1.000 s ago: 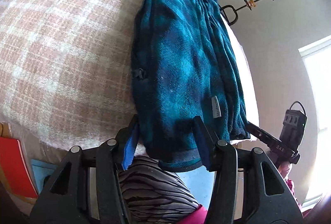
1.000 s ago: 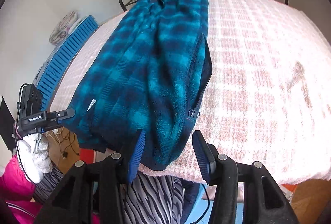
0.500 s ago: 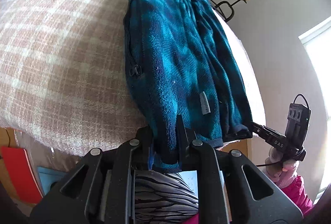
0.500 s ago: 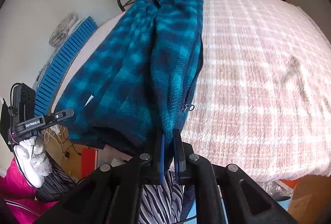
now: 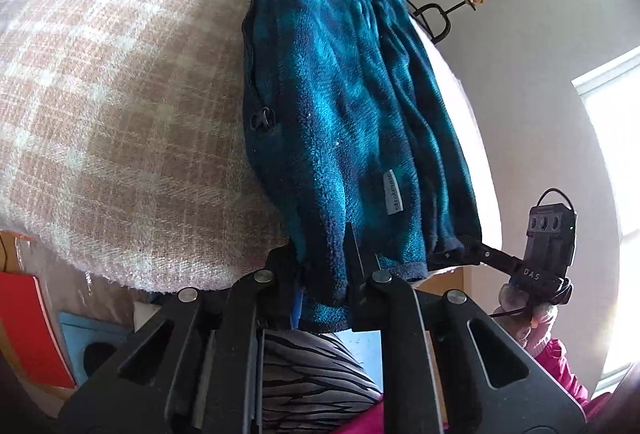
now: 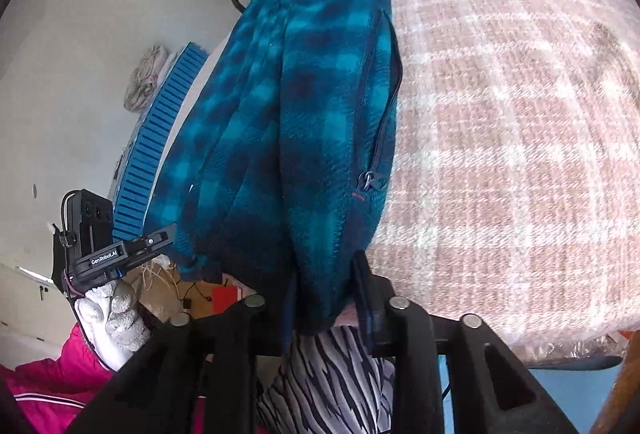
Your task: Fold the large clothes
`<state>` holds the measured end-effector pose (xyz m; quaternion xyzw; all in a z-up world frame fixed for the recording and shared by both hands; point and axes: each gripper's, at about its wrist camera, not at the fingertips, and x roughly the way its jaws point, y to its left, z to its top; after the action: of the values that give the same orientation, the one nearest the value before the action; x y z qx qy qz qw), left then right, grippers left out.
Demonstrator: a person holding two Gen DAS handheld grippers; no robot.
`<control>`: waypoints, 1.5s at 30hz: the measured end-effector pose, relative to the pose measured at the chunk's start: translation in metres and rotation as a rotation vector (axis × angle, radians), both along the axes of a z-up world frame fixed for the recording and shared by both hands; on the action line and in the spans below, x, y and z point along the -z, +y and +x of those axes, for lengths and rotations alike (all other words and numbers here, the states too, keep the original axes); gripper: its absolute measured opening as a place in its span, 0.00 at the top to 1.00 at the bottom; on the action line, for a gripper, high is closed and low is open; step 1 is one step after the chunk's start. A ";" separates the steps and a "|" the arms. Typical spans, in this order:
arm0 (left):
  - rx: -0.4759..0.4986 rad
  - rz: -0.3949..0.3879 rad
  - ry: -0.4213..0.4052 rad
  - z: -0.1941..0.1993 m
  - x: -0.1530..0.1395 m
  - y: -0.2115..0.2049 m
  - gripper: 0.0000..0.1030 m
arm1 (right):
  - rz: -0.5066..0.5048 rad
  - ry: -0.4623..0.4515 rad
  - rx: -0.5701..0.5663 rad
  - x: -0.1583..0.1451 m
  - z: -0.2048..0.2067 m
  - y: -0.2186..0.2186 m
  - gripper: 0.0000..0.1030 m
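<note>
Both my grippers, left gripper (image 5: 325, 276) and right gripper (image 6: 326, 298), pointed steeply down, jaws just closed and clamped on the teal fleece jacket's (image 5: 352, 105) near hem over the plaid blanket (image 5: 120, 93).

Light: I see daylight from a window (image 5: 616, 161), blown out white | Glare: the plaid blanket (image 6: 500, 113) washes out pale in the right wrist view | Shadow: the fleece (image 5: 352, 105) folds read dark | Distortion: strong fisheye bending, black corners | Focus: near gripper bodies soft, slight blur.
</note>
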<state>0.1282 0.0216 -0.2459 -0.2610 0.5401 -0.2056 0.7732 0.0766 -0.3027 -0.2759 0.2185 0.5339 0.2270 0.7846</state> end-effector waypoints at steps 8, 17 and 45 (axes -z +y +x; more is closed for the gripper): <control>0.006 0.033 0.017 -0.001 0.011 0.000 0.87 | -0.196 -0.083 0.013 -0.033 -0.005 -0.008 0.54; 0.010 0.048 0.005 -0.002 0.008 -0.002 0.87 | -0.075 -0.096 0.151 -0.033 0.091 -0.028 0.54; -0.046 -0.088 0.087 -0.013 0.026 0.010 0.71 | -0.195 -0.022 0.069 -0.008 0.026 -0.014 0.39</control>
<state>0.1155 0.0311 -0.2714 -0.3158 0.5575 -0.2000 0.7413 0.1023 -0.3171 -0.2678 0.1571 0.5369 0.1491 0.8154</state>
